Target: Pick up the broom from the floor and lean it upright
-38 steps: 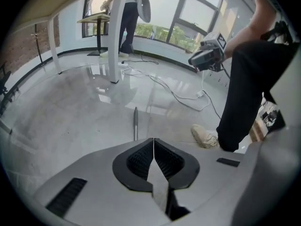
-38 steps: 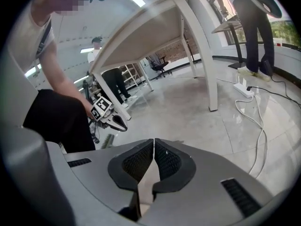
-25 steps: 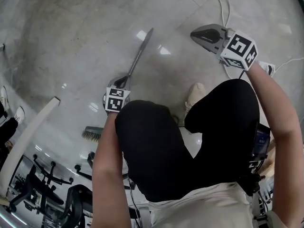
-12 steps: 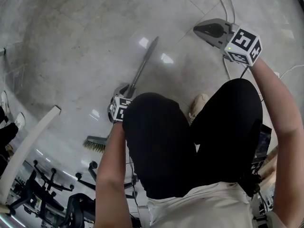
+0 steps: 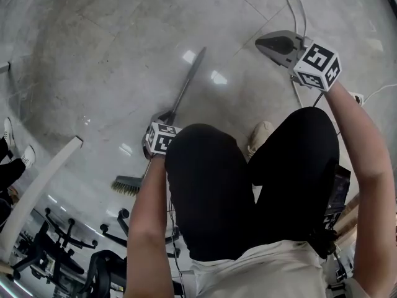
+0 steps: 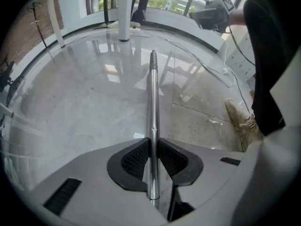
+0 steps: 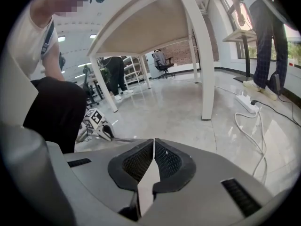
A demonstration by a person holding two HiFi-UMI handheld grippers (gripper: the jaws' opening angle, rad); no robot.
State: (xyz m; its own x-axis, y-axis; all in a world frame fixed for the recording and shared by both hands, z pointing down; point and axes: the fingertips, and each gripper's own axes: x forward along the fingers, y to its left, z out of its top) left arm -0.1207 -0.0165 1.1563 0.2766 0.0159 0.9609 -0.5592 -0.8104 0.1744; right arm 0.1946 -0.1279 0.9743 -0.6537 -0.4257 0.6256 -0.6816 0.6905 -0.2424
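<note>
The broom lies on the pale stone floor, its metal handle [image 5: 186, 82] running up and to the right and its bristle head [image 5: 127, 185] near my left arm. My left gripper [image 5: 164, 117] points steeply down at the handle's lower part. In the left gripper view the handle [image 6: 153, 93] runs straight between the jaws of the left gripper [image 6: 153, 147], which are closing, with both pads against it. My right gripper [image 5: 260, 42] hovers over the floor at the upper right. In its own view the right gripper [image 7: 154, 147] is shut with nothing in it.
A white cable [image 5: 294, 5] and a power strip [image 7: 247, 102] lie on the floor to the right. A white table leg [image 7: 202, 55] stands ahead of the right gripper. My shoe [image 5: 259, 134] is beside the handle. Office chairs [image 5: 56, 241] and a white bar [image 5: 37, 179] sit at the lower left.
The head view has shifted a little. The left gripper stays at the same part of the broom handle and the right gripper hangs in about the same place.
</note>
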